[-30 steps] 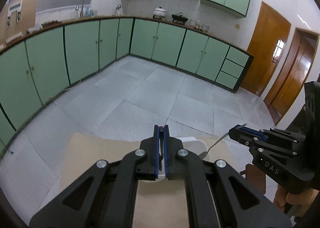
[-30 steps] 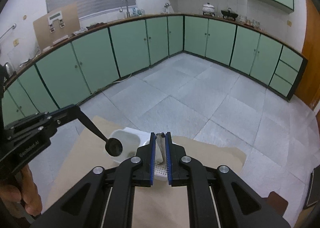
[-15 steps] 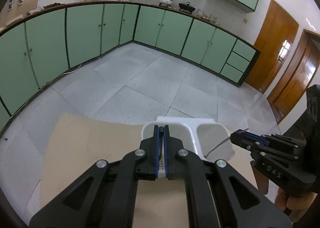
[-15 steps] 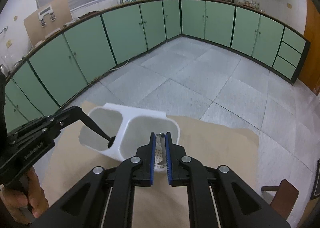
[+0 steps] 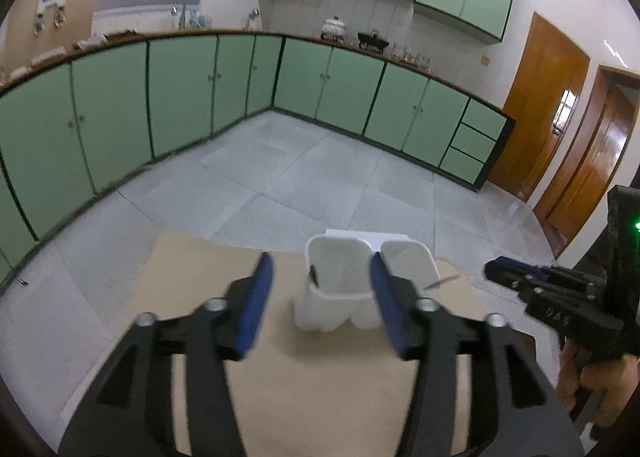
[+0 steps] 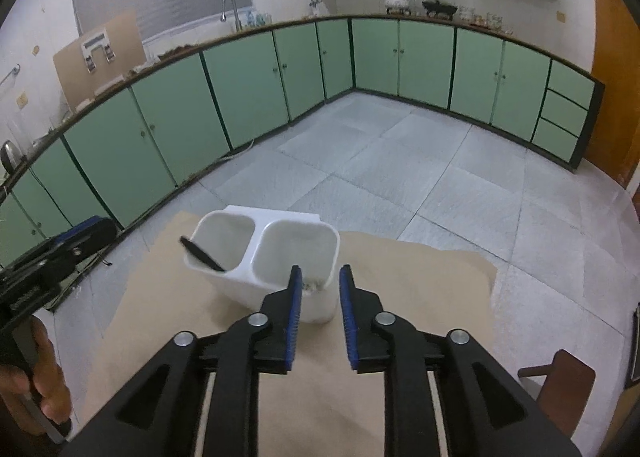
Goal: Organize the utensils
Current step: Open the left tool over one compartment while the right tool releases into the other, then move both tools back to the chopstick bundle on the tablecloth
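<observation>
A white two-compartment utensil holder stands on the tan table. A black utensil leans in its left compartment. A metal utensil sits at the near edge of the right compartment, between my right gripper's fingers. My left gripper is open and empty, just short of the holder. My right gripper is open, its fingers apart from the metal utensil.
The tan table ends just behind the holder, with grey tiled floor beyond. Green cabinets line the walls. A brown chair stands at the right. The right gripper also shows in the left wrist view.
Both grippers were shut on utensils over the holder. Both have opened and pulled back; the black utensil now rests in the left compartment and the metal one at the right compartment.
</observation>
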`<state>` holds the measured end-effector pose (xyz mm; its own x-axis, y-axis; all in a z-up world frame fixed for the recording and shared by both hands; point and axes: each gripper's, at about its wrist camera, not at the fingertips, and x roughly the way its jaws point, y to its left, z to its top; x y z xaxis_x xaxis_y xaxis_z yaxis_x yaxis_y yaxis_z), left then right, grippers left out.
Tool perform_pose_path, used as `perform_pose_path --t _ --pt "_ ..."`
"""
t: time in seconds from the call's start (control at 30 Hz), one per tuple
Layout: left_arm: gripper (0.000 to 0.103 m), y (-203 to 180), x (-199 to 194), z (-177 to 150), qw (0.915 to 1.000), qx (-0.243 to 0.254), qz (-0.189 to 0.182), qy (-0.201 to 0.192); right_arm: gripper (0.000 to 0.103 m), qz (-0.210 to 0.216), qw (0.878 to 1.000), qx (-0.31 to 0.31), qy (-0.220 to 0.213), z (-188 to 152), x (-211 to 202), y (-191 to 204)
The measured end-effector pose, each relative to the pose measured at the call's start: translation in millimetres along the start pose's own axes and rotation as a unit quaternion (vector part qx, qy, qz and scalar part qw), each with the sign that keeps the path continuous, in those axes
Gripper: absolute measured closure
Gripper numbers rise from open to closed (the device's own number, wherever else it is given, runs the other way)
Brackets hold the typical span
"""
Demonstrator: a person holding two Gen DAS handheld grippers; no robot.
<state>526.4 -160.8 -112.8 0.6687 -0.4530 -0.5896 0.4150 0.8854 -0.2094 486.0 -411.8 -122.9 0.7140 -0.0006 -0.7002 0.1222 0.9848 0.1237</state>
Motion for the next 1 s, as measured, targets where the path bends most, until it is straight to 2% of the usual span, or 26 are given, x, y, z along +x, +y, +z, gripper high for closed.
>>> perform_pose_path --t 0.03,0.1,0.17,0.23,0.33,0.43,0.57,0.67,0.73,0.8,0.87,1.0 --pt "0.039 1.3 -12.1 -6.0 1.0 0.001 0.0 -0.005 0.08 0.0 1.0 -0.001 -0.007 -7.4 -10.9 -0.6" --pt "0.021 3.4 -42.9 -26.2 0.9998 0.003 0.008 -0.018 0.074 0.002 1.0 -0.002 -0.025 -31.5 -40.3 -1.4" --pt "0.013 5.0 -70.1 -47.7 0.9994 0.012 0.011 -0.031 0.069 0.004 0.999 -0.002 -0.042 -65.3 -69.3 -0.9" --pt "0.011 4.1 -102.4 -77.1 0.9981 0.03 0.021 -0.05 0.066 0.012 0.999 -0.002 -0.048 -95.1 -90.3 0.1" --pt "0.008 1.7 -142.1 -121.6 0.997 0.049 0.02 -0.057 0.061 0.014 0.998 -0.003 -0.058 -154.1 -122.7 5.5" --pt "0.007 -1.1 -176.3 -170.8 0.9957 0.06 0.027 -0.066 0.058 0.017 0.998 -0.007 -0.06 -224.9 -148.4 20.0" --pt "0.006 -1.0 -204.0 -240.6 0.9959 0.064 0.025 -0.059 0.057 0.029 0.999 -0.013 -0.042 -308.4 -158.6 46.1" --pt "0.006 2.8 -212.6 -285.7 0.9974 0.054 0.015 -0.046 0.058 0.04 0.997 -0.059 -0.003 -356.8 -145.3 77.7" --pt "0.006 2.8 -215.0 -309.8 0.9975 0.055 0.023 -0.037 0.058 0.04 0.995 -0.09 0.012 -377.4 -138.0 92.9" --pt "0.006 3.4 -217.4 -324.2 0.9984 0.046 0.009 -0.033 0.058 0.036 0.993 -0.106 0.021 -390.4 -134.1 98.8" --pt "0.006 1.1 -218.3 -335.6 0.9982 0.05 0.01 -0.032 0.058 0.043 0.992 -0.109 0.034 -396.3 -127.6 102.3" --pt "0.006 0.0 -216.0 -343.7 0.998 0.056 0.014 -0.027 0.058 0.047 0.99 -0.133 0.028 -396.8 -122.9 109.0"
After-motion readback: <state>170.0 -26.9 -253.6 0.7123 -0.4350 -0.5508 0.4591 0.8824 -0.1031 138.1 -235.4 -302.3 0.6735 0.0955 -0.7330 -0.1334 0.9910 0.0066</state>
